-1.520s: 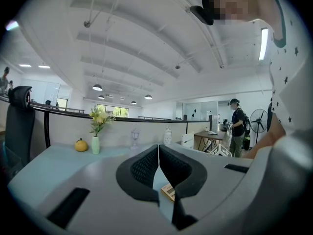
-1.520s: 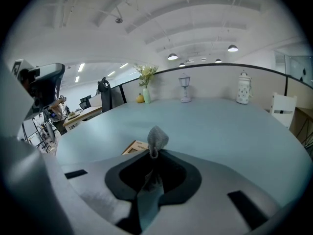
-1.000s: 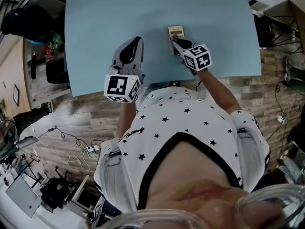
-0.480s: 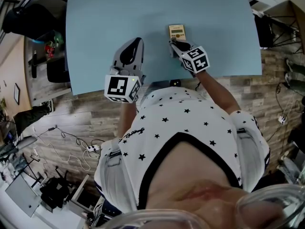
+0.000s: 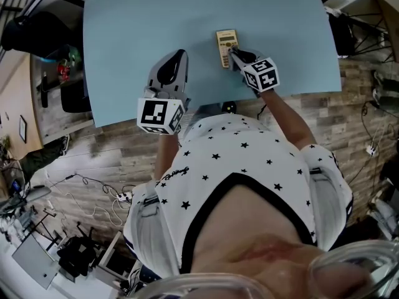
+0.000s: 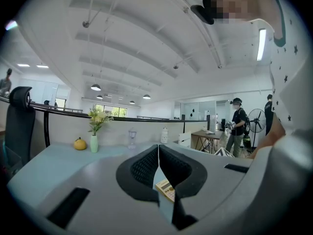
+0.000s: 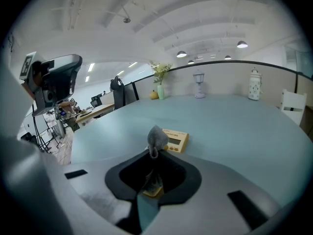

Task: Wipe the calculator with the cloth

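Right gripper [image 5: 234, 53] is pinching grey cloth [image 7: 156, 138] over calculator [image 5: 226, 44] | left gripper [image 5: 173, 64] is idling, jaws together, empty | wiping is seemingly underway (display end likely left).

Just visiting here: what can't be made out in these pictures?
Cloth: the right gripper view shows only a grey tuft; the jaws of the right gripper hide the rest.
Calculator: keys too small in the head view; tuft and jaws cover its near end in the right gripper view.
Whether cloth touches calculator: no view settles it.
Left gripper: in its view, the shut jaws leave only a calculator corner visible.
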`<state>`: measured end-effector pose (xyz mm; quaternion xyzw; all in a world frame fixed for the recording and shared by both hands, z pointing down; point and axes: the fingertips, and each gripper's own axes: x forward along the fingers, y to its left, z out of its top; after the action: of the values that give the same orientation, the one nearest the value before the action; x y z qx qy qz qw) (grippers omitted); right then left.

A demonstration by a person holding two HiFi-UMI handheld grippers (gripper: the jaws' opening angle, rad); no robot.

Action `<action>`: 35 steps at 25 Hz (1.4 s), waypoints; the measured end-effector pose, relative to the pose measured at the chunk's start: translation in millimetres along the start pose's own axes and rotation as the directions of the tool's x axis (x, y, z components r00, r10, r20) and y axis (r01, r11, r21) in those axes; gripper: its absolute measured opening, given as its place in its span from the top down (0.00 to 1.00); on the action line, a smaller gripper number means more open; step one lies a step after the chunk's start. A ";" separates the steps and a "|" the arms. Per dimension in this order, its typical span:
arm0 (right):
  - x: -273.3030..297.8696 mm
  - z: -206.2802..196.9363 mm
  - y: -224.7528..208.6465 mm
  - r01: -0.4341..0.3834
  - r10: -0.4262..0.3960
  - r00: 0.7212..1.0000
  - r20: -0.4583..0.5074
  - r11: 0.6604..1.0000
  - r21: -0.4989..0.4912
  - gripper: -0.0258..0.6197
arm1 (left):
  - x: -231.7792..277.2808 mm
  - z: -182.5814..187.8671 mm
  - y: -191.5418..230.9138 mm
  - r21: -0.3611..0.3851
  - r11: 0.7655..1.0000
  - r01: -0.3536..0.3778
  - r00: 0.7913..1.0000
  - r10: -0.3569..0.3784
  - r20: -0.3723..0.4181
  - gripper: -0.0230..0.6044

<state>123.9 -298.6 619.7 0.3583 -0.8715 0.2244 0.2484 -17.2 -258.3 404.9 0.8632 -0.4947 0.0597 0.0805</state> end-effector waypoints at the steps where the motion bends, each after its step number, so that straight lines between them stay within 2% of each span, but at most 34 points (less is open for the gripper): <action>1: -3.1 -1.9 -4.3 0.012 -0.012 1.000 0.002 1.000 0.008 0.89 | 0.0 -0.2 -2.2 0.001 1.000 0.003 1.000 -0.003 0.000 0.91; 9: -22.0 -15.0 -29.1 0.074 -0.075 0.997 0.004 0.995 0.061 0.89 | 0.9 -1.0 -11.8 0.008 1.000 0.019 1.000 -0.019 -0.002 0.91; 19: -25.7 -15.0 -33.4 0.078 -0.080 0.997 0.021 0.994 0.071 0.89 | 0.3 -0.5 -19.0 0.011 1.000 0.016 1.000 -0.016 0.000 0.91; 27: -56.7 38.6 -34.2 0.078 -0.099 0.975 0.200 0.991 0.110 0.89 | 1.8 1.7 -20.1 0.027 0.999 0.026 1.000 -0.026 -0.001 0.91; 35: -113.1 104.0 -11.6 0.029 -0.077 0.898 0.433 0.993 0.116 0.89 | 1.1 1.8 -25.7 0.036 0.999 0.038 0.999 -0.038 -0.006 0.91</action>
<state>174.2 -307.2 474.4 0.4357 -0.8817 0.1778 0.0333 5.5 -246.8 401.2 0.8736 -0.4769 0.0696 0.0671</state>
